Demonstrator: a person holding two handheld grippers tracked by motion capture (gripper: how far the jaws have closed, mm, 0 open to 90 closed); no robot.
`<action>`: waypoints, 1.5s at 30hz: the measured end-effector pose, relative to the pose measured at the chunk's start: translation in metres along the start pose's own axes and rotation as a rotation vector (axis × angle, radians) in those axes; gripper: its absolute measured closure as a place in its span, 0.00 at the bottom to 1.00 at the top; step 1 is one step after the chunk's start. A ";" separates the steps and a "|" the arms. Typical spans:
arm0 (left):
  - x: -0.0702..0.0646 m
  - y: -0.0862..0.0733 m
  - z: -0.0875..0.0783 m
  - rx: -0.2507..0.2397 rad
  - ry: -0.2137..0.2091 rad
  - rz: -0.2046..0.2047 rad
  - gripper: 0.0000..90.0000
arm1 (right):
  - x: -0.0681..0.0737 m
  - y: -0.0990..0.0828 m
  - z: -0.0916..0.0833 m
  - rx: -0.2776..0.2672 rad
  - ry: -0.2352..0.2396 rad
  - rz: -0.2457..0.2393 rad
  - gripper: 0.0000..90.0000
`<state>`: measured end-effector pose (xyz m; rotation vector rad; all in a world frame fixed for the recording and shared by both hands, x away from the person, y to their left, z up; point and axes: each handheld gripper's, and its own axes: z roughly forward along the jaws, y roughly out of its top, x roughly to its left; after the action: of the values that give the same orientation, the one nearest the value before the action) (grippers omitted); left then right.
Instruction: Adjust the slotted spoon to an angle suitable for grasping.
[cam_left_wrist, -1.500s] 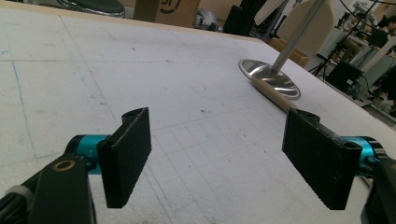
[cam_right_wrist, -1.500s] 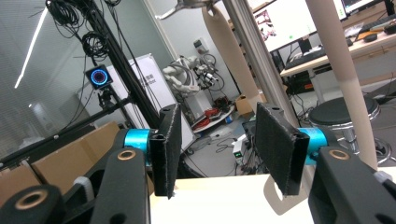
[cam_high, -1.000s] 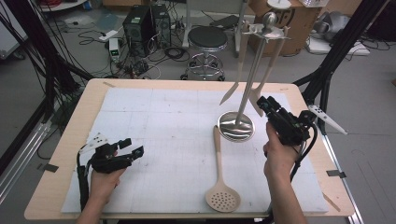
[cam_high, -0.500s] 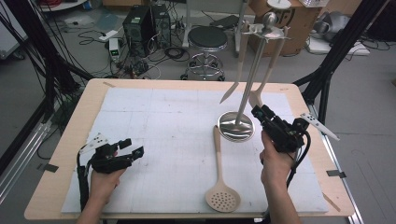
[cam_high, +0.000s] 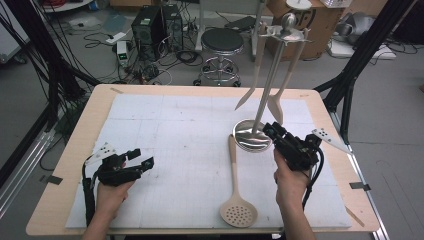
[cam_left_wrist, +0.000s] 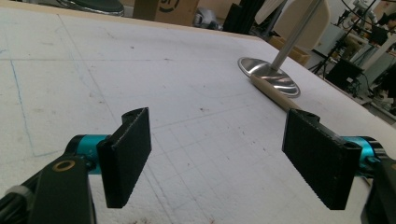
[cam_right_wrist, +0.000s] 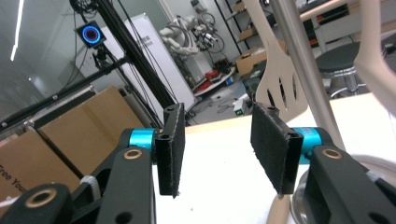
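The right gripper (cam_high: 274, 131) hovered at the 3 o'clock edge of the rack's (cam_high: 252, 136) round base, jaws about half apart, just narrowed and holding nothing; the left gripper (cam_high: 143, 162) rested wide open and empty near the mat's (cam_high: 165, 125) 8 o'clock corner. This looked like the approach step: the skimmer (cam_high: 236, 187) lay flat at 5 o'clock of the mat, its handle tip touching the base, so the next move probably called for dropping onto that handle. No writing was legible except fragments on a cardboard box (cam_right_wrist: 28, 154).
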<state>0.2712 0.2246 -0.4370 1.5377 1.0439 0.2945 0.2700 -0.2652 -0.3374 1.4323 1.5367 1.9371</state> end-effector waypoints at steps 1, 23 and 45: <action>0.000 0.000 0.000 0.000 0.000 0.001 0.27 | -0.001 -0.002 0.000 0.006 0.001 -0.002 0.60; 0.000 0.000 0.000 0.003 0.002 0.005 0.27 | -0.005 -0.039 0.003 0.142 -0.001 0.001 0.59; 0.000 0.000 0.000 0.000 0.000 0.003 0.27 | -0.021 -0.062 0.012 0.261 -0.025 0.044 0.67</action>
<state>0.2710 0.2249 -0.4371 1.5399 1.0417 0.2970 0.2690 -0.2492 -0.4022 1.5972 1.8155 1.7860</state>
